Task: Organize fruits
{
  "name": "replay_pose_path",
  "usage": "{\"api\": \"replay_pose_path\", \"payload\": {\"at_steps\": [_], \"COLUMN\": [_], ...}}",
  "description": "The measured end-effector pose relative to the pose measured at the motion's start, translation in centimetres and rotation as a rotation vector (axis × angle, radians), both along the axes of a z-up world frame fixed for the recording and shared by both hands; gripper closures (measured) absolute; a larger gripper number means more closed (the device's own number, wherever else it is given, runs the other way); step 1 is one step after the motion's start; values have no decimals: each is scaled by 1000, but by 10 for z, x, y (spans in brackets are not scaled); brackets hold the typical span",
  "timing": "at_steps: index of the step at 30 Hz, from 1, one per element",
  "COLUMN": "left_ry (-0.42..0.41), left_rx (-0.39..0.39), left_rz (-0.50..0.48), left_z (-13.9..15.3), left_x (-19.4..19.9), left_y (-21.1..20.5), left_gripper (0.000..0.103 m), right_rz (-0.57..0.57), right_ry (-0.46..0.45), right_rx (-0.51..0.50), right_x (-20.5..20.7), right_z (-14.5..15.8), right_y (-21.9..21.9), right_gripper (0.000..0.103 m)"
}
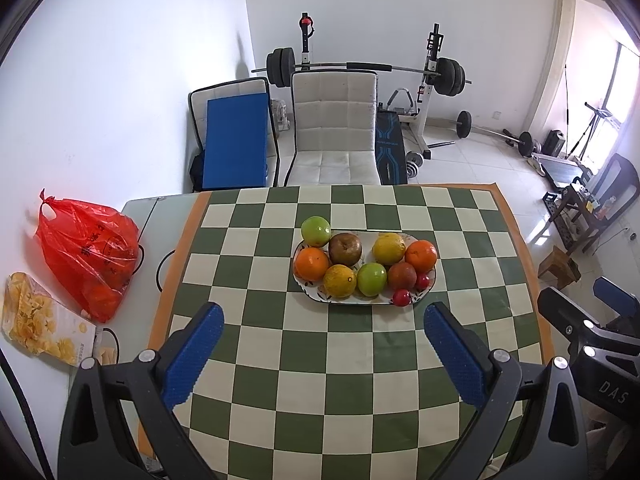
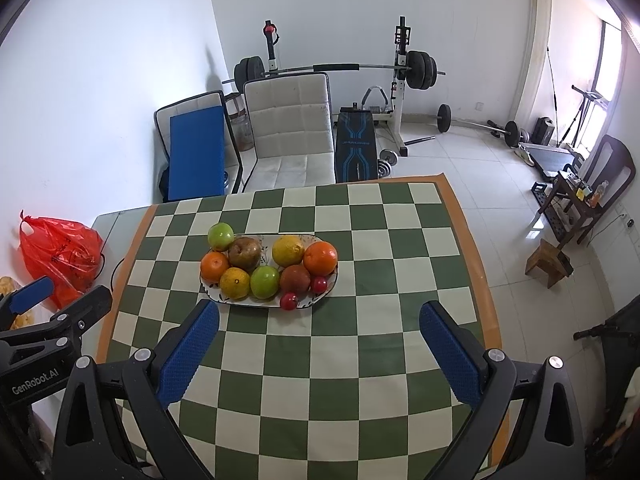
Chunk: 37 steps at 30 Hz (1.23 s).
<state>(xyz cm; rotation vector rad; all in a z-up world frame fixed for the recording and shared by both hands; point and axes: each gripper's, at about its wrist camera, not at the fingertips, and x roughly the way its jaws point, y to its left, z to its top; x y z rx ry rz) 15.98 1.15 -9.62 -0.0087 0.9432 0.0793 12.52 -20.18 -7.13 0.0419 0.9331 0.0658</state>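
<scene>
Spread wide, both sets of blue-padded fingers, nothing between them. Left gripper (image 1: 323,322) hanging above the checkered tablecloth (image 1: 352,360), jaws agape, pads clear of everything. Right gripper (image 2: 319,320) just the same in its own view, jaws parted, holding nothing, hovering over the near half of the cloth. Side by side, too: a slice of the right gripper at the right edge of the left wrist view, the left gripper poking in at the left edge of the right wrist view.

Ahead of both sets of fingers, well apart from them, the oval patterned plate (image 1: 316,295) sitting on the cloth, piled with fruit. At the back left, a green apple (image 1: 316,231) perched at the rim. Beside it a brown pear (image 1: 345,249), then a yellow lemon (image 1: 389,248) and an orange (image 1: 421,256) at the right end. Front row: another orange (image 1: 311,264), a yellow-green citrus (image 1: 339,281), a second green apple (image 1: 371,279), a dark red fruit (image 1: 402,276), and two small red fruits (image 1: 401,297) at the near right rim.

Out to the left, off the cloth, a red plastic bag (image 1: 86,252) with orange fruit showing through, and a packet of yellow snacks (image 1: 36,322) nearer. Beyond the table, a white chair (image 1: 335,128) and a barbell rack (image 1: 368,68).
</scene>
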Motion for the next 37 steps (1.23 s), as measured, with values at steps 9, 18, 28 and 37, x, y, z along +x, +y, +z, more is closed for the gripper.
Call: {"api": "replay_pose_path", "payload": {"at_steps": [9,18,28,37], "left_ry": [-1,-7,-7,-32], "left_rx": [-3,-3,-6,-2], "left_rz": [0,-2,0,0], "left_z": [0,-1,-1,1], "left_x": [0,-1,-3,-3], "left_y": [0,0,0,-4], "left_gripper": [0,0,0,0], "right_rz": [0,1,1,-1], "right_ry": [-5,-9,-11,-11], "right_rx": [1,-2,-3,-6], "right_x": [-1,0,0,2], "right_z": [0,2,3,3], "right_y": [1,4,3,5], "right_gripper": [1,1,1,1]}}
